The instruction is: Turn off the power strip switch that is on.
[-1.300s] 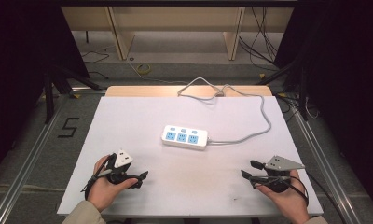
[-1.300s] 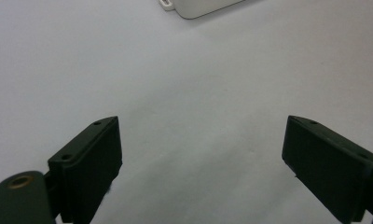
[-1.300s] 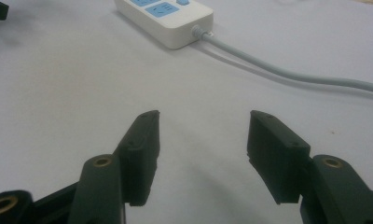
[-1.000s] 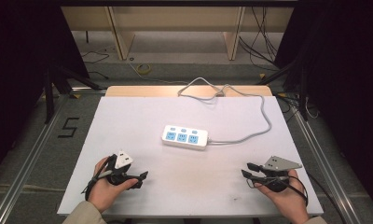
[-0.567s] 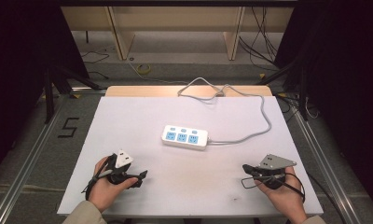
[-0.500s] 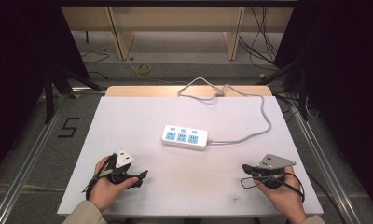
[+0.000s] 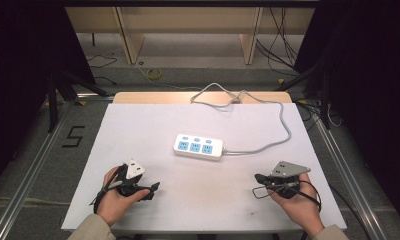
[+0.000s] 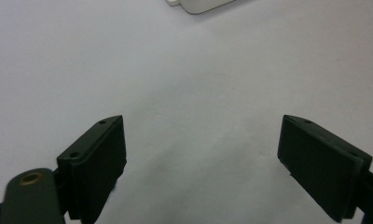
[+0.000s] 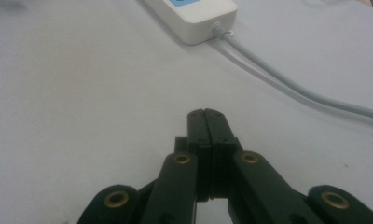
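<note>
Both grippers rest near the table's (image 7: 138,125) front edge, well short of the power strip (image 7: 198,147); left gripper (image 8: 203,154) stands spread wide with nothing between its jaws; right gripper (image 9: 208,122) has just been closing and is now clenched on nothing; power strip lies mid-table, its grey cord (image 7: 268,146) trailing rearward; likely light, rigid, smooth plastic, best pinched across its narrow sides; cord is limp and may drag.

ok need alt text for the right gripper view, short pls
The right gripper points across a white table, its two black jaws shut together with nothing between them. Ahead lies the end of a white power strip, its grey cable trailing off to the right.
</note>
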The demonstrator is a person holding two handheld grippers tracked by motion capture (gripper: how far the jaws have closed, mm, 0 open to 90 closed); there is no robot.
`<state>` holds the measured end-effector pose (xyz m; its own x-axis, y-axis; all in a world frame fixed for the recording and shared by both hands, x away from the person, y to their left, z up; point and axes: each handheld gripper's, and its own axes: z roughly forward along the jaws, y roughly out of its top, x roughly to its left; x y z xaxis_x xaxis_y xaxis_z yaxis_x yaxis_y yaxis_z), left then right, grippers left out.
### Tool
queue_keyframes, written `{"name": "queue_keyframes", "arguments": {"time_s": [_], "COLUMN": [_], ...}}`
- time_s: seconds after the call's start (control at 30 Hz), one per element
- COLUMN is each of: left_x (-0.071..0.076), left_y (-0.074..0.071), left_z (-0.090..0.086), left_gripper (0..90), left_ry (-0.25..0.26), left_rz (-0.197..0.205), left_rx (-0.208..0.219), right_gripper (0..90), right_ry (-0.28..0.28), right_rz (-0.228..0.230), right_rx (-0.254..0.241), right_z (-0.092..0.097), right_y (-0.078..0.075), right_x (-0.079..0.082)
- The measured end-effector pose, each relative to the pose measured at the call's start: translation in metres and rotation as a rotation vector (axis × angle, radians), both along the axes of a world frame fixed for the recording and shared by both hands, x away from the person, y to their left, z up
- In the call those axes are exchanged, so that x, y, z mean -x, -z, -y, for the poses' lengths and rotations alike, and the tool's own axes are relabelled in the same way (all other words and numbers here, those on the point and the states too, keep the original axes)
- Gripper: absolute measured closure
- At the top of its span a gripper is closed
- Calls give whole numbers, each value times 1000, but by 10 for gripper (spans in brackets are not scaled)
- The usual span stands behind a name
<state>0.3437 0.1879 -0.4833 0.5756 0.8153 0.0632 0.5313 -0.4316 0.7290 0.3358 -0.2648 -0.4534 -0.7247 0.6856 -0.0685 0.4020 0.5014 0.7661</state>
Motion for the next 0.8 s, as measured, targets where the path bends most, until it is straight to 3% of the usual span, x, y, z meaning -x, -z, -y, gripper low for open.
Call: {"name": "queue_keyframes", "arguments": {"time_s": [0.8], "left_x": [0], "left_y": [0], "left_z": [2], "left_gripper": [150], "left_ry": [-1], "left_rz": [4], "left_rx": [8], "right_gripper": [900], "right_ry": [-30], "right_rz": [-15], "right_rx": [24], "right_z": [-19], "right_y": [-7], "right_x": [-14]}}
